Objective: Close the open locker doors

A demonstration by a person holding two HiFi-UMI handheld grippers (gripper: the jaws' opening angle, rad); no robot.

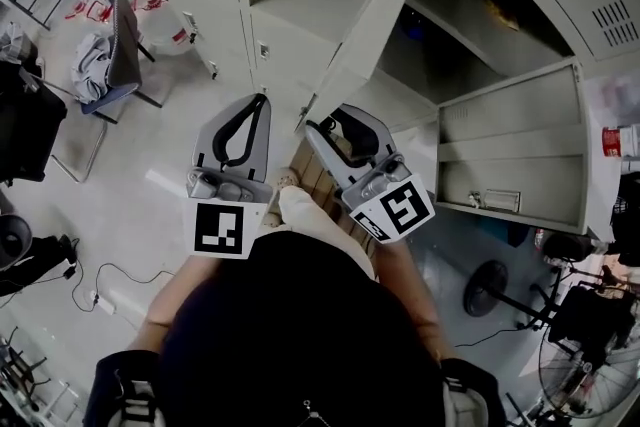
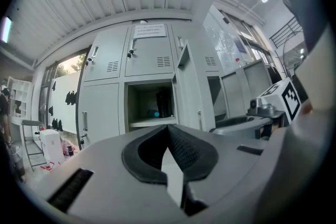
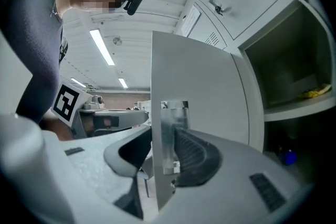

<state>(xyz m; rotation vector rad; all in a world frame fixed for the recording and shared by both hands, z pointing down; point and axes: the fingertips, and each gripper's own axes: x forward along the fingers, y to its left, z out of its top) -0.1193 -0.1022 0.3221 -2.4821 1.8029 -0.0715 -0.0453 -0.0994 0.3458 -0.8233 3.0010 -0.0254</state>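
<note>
Left gripper (image 1: 262, 100) (image 2: 169, 131): jaws closed tip to tip, nothing between them; held level, facing the lockers (image 2: 142, 68), apart from them
Right gripper (image 1: 326, 121) (image 3: 157, 134): jaws apart, set either side of the door's free edge; right pad just beside the latch plate (image 3: 169, 136), left jaw on the door's far face; no squeeze visible
Door (image 1: 385, 10) (image 3: 199, 86): swung well out from its compartment, edge-on to the person
Lower door (image 1: 510, 150): at the person's right, also wide open, clear of both grippers
Person: stands close before the lockers, both grippers side by side
</note>
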